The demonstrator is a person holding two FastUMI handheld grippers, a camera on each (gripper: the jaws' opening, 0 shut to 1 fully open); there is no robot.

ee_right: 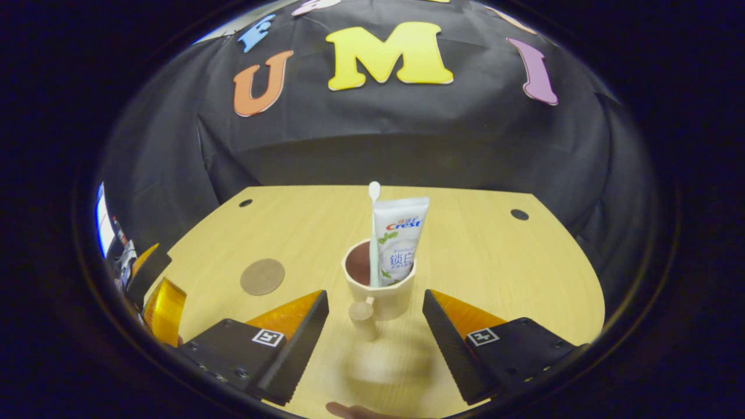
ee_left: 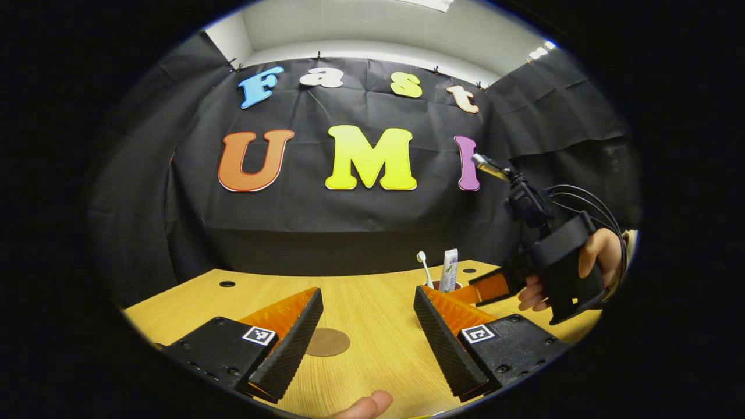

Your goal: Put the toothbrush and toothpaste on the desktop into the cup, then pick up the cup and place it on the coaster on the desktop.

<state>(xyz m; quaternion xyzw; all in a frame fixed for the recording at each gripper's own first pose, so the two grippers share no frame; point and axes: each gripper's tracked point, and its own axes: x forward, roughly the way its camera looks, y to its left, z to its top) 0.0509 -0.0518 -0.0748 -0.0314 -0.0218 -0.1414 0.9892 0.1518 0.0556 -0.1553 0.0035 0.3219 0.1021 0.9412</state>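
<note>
With toothbrush (ee_right: pixel 373 233) and toothpaste (ee_right: pixel 398 241) already in the cup (ee_right: pixel 379 294), the spread right claw (ee_right: pixel 375 343) faces its handle; the coaster (ee_right: pixel 262 276) awaits, left claw (ee_left: pixel 368 334) likewise spread.

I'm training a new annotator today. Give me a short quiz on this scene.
1. True or false: the white toothbrush and the white toothpaste tube already stand in the beige handled cup.
2. Where is the round brown coaster? A) under the cup B) bare on the wooden desktop, apart from the cup C) inside the cup
3. Fill in: the right hand-held gripper has its fingers ____ , one on either side of the cup's handle.

Key: 1 true; 2 B; 3 open
</note>
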